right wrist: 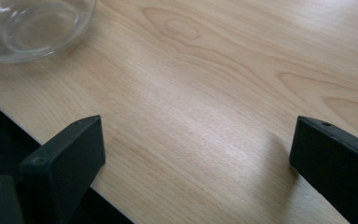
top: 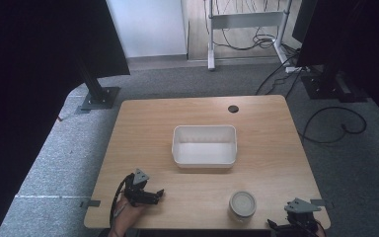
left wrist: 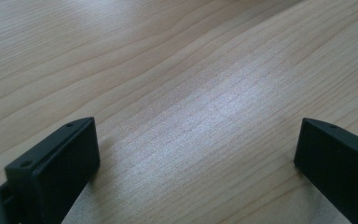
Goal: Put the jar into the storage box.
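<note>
I am holding my left gripper (top: 150,195) low over the table (top: 143,123) near its front left corner, with my hand (top: 126,213) coming in over the front edge behind it. Its jaws are standing wide apart and released, with nothing between them; in the left gripper view I am looking along them at bare wood grain just below. A cable is trailing from this gripper back toward the front edge.

Toward the middle of the table, a white rectangular tub (top: 205,146) is sitting upright, its long side running parallel to the front edge, well apart from both grippers. Behind it, near the back edge, a small dark round hole (top: 233,108) is showing in the tabletop.

Right of centre, close to the front edge, a glass bowl (top: 242,205) is standing upright. In the right gripper view it is appearing at the upper left, clear and seemingly empty.

I am holding my right gripper (top: 296,224) at the front right corner, just beside the bowl but not touching it. Its jaws are likewise spread open and gripping nothing, reaching in over the front edge with only bare wood between them.
</note>
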A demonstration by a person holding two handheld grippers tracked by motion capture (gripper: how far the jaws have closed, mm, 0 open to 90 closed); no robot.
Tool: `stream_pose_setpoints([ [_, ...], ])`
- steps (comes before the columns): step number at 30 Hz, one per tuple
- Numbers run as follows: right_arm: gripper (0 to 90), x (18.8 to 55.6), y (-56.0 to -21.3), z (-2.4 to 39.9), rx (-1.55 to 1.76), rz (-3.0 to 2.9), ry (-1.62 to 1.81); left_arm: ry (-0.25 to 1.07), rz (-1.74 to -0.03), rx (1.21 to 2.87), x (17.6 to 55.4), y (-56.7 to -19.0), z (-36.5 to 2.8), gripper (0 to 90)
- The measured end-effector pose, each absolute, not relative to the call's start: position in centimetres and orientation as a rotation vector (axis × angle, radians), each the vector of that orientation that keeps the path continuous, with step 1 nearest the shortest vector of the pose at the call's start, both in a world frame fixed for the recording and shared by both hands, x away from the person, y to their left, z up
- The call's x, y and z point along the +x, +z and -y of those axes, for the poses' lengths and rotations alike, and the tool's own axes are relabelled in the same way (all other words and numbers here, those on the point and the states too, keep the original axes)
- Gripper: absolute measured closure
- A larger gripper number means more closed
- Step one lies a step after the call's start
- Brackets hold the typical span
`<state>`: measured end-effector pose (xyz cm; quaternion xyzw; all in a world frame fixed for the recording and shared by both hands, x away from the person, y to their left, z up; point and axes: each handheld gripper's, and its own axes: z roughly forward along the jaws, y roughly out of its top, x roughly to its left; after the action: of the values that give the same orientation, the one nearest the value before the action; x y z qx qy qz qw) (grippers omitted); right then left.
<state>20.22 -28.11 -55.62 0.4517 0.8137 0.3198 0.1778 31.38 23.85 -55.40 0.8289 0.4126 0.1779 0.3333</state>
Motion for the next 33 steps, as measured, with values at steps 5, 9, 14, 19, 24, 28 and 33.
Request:
stream_pose_setpoints([
  [5, 0.5, 20.0, -55.7, 28.21, 1.297, -2.301, 0.894, 0.465, -1.079, 2.161, 31.37, -55.42, -23.83, 0.0],
  [9, 0.0, 19.94, -55.72, 28.29, 1.324, -2.295, 0.889, 0.465, -1.079, 2.161, 31.37, -55.42, -23.83, 0.0],
  [14, 0.0, 19.93, -55.72, 28.28, 1.323, -2.297, 0.889, 0.465, -1.079, 2.161, 31.37, -55.42, -23.82, 0.0],
  [19, 0.0, 19.89, -55.7, 28.26, 1.328, -2.296, 0.885, 0.465, -1.079, 2.16, 31.37, -55.42, -23.82, 0.0],
  [24, 0.0, 19.85, -55.69, 28.2, 1.332, -2.296, 0.882, 0.464, -1.079, 2.161, 31.37, -55.42, -23.82, 0.0],
  [28, 0.0, 19.83, -55.65, 28.07, 1.328, -2.304, 0.881, 0.465, -1.079, 2.16, 31.38, -55.42, -23.82, 0.0],
  [33, 0.0, 19.82, -55.6, 27.64, 1.32, -2.315, 0.88, 0.465, -1.079, 2.161, 31.38, -55.42, -23.82, 0.0],
])
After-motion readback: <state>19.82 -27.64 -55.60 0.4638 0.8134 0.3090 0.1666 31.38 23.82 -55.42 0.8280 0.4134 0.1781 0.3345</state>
